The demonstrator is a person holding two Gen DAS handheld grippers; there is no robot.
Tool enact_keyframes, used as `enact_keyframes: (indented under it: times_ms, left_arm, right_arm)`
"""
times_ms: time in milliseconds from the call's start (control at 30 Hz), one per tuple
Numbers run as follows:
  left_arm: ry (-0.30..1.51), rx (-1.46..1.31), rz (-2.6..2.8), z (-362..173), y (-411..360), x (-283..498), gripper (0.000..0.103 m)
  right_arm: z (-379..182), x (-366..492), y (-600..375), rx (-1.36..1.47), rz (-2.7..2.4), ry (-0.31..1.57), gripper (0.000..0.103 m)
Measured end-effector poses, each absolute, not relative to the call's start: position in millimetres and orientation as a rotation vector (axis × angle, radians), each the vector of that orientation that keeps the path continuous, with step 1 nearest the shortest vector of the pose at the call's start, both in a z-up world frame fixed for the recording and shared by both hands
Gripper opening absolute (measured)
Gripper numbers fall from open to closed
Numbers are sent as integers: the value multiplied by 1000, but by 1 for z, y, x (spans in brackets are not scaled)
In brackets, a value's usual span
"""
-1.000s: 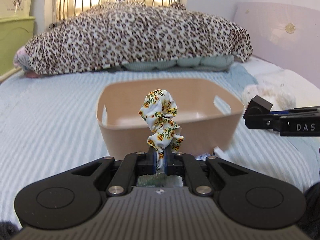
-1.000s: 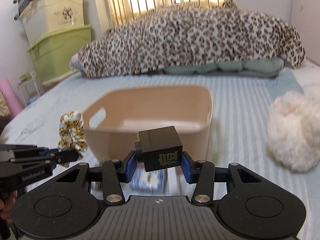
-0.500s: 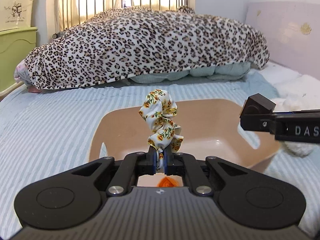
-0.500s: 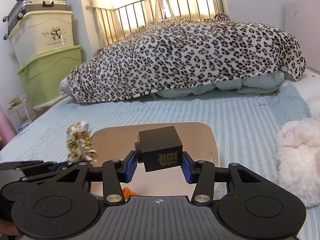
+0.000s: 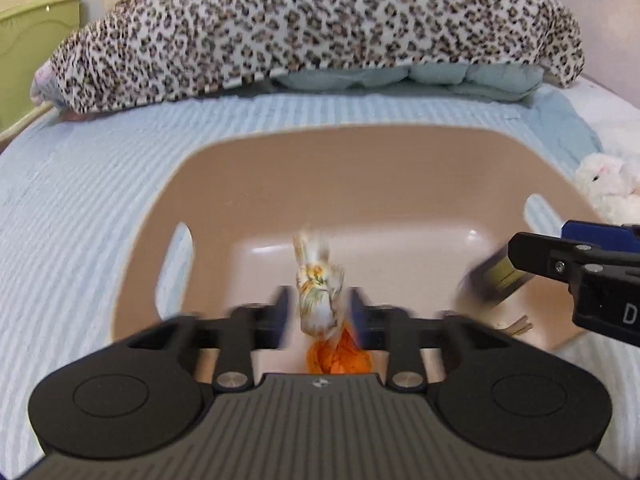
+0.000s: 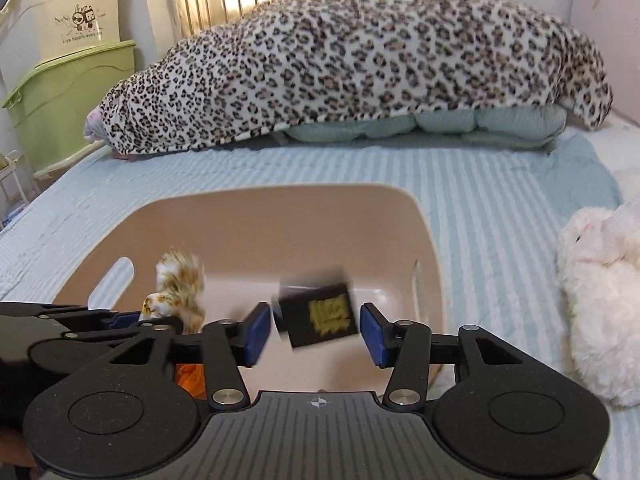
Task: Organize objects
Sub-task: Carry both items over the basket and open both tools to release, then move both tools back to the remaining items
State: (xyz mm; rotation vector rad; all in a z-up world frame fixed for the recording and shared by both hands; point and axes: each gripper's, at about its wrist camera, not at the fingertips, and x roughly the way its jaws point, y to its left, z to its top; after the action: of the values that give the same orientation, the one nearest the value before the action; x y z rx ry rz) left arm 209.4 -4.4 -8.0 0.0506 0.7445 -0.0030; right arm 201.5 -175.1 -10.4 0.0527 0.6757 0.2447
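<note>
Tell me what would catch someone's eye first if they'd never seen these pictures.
Probably the two things caught mid-release over the tan basket: a floral scrunchie, blurred between the open left gripper, and a black cube with yellow lettering, tilted in the gap of the open right gripper. Behind them, a leopard-print blanket heaps across the head of the striped blue bed, and a white plush toy lies right of the basket.

- One tan bin [image 5: 360,168], ahead of both grippers.
- One floral scrunchie [image 5: 318,292].
- One black cube [image 6: 316,312].
- One orange cloth item [image 5: 340,356].
- One white plush toy [image 6: 600,300], right of the bin.
- Two storage boxes [image 6: 68,92], stacked far left.
</note>
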Motion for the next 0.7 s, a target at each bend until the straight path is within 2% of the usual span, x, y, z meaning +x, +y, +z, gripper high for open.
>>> enact_keyframes:
  times_ms: [33, 100, 133, 200, 400, 700]
  left_arm:
    - [723, 62, 7, -4, -4, 205, 74]
    - [663, 73, 46, 7, -3, 194, 84]
    - [635, 69, 64, 12, -1, 187, 90]
    - [603, 49, 86, 21, 1, 176, 95]
    - [587, 66, 76, 40, 4, 146, 95]
    - [632, 53, 61, 33, 17, 102, 97]
  right_arm:
    - [-6, 197, -176, 43, 249, 660, 62]
    - [2, 188, -177, 29, 242, 630, 79]
    - [7, 184, -179, 32, 235, 614, 83]
    - [14, 176, -183, 60, 240, 600, 92]
    - [29, 149, -189, 48, 246, 606, 103]
    - [16, 115, -198, 56, 246, 689, 103]
